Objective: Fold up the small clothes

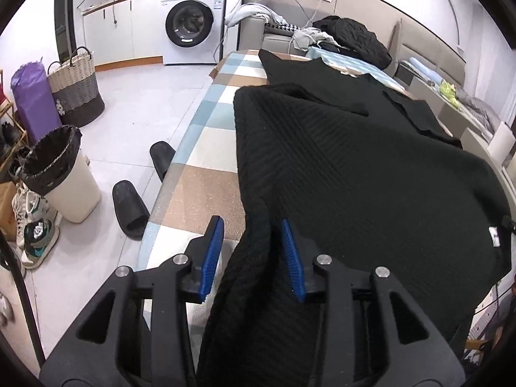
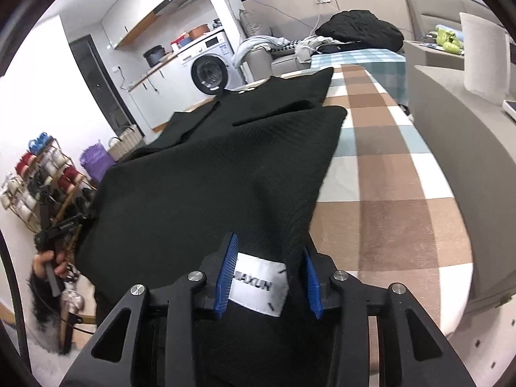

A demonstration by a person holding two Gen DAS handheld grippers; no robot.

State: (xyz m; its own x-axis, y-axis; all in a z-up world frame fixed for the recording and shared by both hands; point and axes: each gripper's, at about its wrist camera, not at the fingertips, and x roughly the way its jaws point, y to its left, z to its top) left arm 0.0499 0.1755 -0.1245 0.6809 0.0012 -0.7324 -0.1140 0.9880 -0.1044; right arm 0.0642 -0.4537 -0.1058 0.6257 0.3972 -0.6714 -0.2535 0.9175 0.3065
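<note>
A checked blue, brown and white tablecloth-covered table (image 1: 200, 174) carries a black ribbed knit garment (image 1: 354, 167), its length running along the table toward the far end. Both the left gripper (image 1: 253, 254) and right gripper (image 2: 269, 274) stand partly open around its near hem, pads not pressing; a white label (image 2: 258, 287) lies between the right's.
</note>
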